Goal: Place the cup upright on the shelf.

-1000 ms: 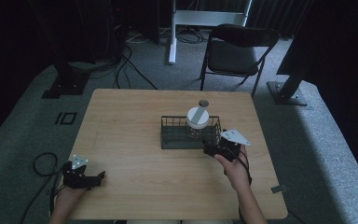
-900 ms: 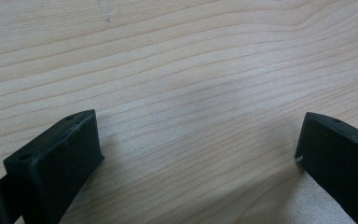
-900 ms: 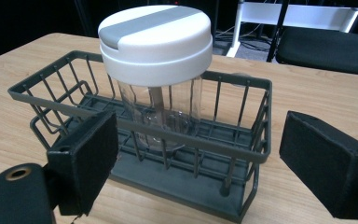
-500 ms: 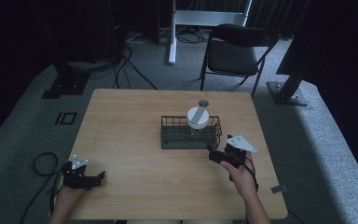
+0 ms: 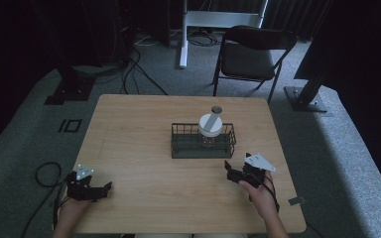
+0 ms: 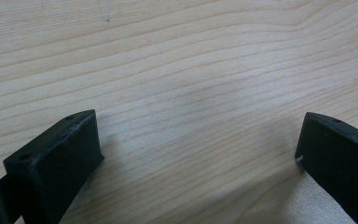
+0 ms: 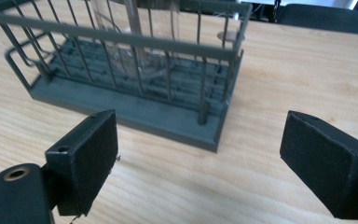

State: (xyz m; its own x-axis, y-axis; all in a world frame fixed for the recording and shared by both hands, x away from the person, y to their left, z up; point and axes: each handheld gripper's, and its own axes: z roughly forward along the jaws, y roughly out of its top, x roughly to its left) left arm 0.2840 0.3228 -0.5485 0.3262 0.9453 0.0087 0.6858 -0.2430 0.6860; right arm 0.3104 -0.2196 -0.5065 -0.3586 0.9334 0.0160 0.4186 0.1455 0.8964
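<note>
Wire basket (image 5: 203,141) sits mid-table, long axis running left-right across the table (image 5: 139,124), w/ a clear jar (image 5: 210,130) standing upright inside, toward its right half, white lid on top. Right gripper (image 5: 234,173) is by far the nearer one: just in front of the basket's right end, near but not touching, jaws wide apart and empty. In the right gripper view the basket (image 7: 121,70) lies straight ahead and a bit left of the jaw gap, its near long wall facing the jaws, jar (image 7: 135,32) behind the bars. Left gripper (image 5: 92,187) rests at the near left corner, well apart from the basket, jaws also wide, nothing between them but bare wood (image 6: 191,93). Judging by that, any reach falls to the right hand, forward and slightly left.
</note>
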